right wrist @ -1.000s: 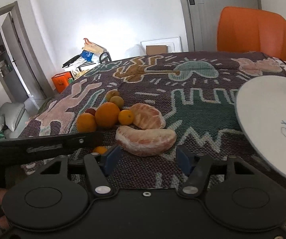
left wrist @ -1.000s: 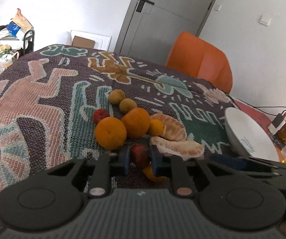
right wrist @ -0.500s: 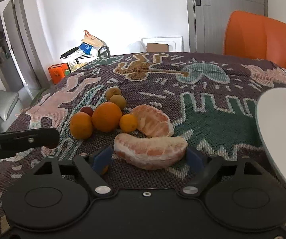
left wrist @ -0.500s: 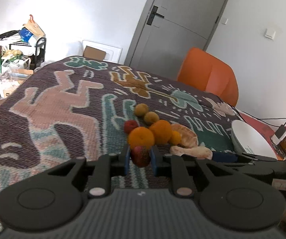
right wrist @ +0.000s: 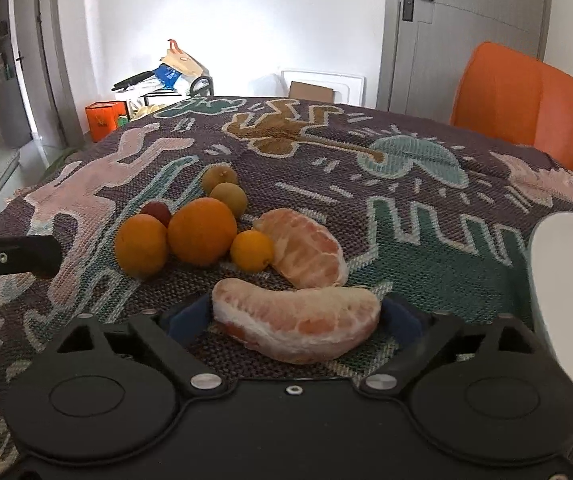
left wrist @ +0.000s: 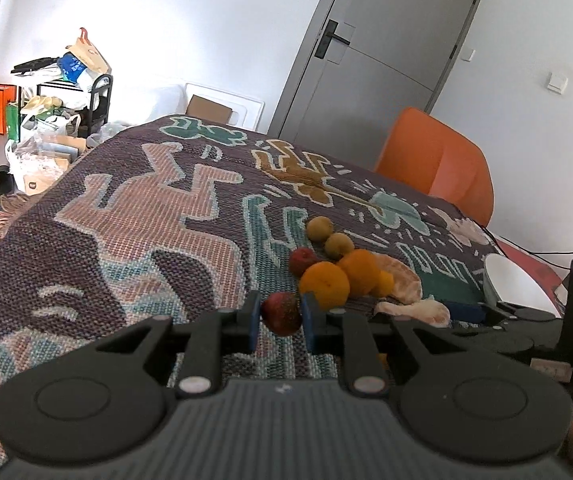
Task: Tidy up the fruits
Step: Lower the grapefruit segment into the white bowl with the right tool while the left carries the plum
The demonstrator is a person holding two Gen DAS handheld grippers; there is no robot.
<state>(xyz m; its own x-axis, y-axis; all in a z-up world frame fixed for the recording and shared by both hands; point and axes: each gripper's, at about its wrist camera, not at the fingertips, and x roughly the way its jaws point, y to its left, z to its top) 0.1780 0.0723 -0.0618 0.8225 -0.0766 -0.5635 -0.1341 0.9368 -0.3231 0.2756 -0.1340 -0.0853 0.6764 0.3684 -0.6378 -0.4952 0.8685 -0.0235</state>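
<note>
The left gripper (left wrist: 281, 314) squeezes a small red fruit (left wrist: 282, 313), lifted above the tabletop (left wrist: 134, 216). The right gripper (right wrist: 296, 318) sits wide around a peeled pomelo piece (right wrist: 296, 326) beside the white bowl (right wrist: 566, 280).

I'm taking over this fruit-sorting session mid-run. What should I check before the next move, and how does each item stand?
1. Left gripper closed on the red fruit: ok, held between the pads.
2. Red fruit lifted off the cloth: cannot tell.
3. Right gripper straddling the peeled citrus piece: ok.
4. Right pads actually pressing that piece: cannot tell; the jaws look spread wide.
5. White plate free to receive fruit: ok on the part in view.
6. Remaining pile, including the large orange, undisturbed: ok.
</note>
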